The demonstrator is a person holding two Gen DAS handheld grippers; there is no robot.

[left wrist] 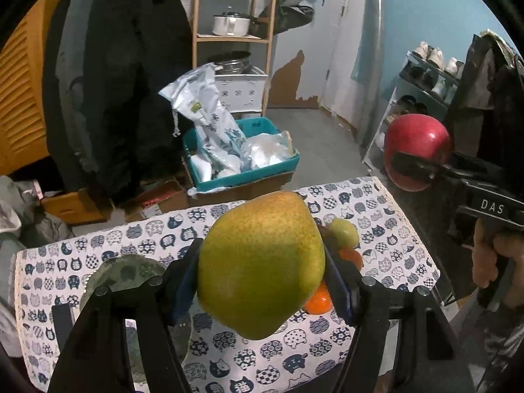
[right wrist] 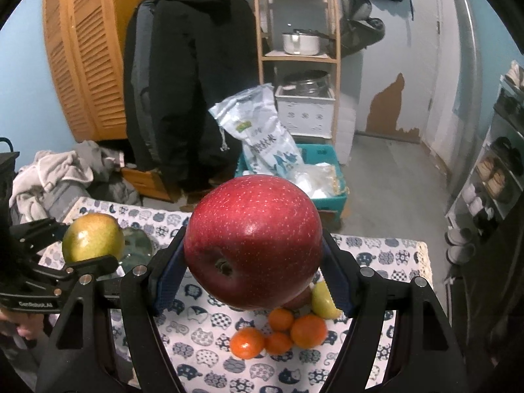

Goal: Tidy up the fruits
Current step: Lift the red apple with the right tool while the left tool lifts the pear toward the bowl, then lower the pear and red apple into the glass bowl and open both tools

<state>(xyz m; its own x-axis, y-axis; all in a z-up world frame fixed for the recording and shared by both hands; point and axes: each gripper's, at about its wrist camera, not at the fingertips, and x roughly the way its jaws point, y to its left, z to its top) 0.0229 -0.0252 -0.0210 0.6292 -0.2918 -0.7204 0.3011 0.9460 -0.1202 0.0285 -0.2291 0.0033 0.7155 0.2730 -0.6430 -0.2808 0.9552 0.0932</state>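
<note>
The left tongs (left wrist: 262, 281) are pinching a big green pear (left wrist: 262, 265), and the right tongs (right wrist: 252, 271) are pinching a big red apple (right wrist: 253, 242). Both fruits are being held up in the air above the desk (right wrist: 386, 255), which is covered by a cloth with cats on it. A glass plate (left wrist: 127, 271) is lying on the desk on the left side, and nothing is seen on it so far, though part of it is hidden. The other fruits are being left in a little pile on the cloth: a small yellow-green fruit (right wrist: 324, 301) and four oranges (right wrist: 308, 330), all touching or just beside each other. So the job is probably only being started. Two fruits are being carried now, and the pile is not yet sorted.
</note>
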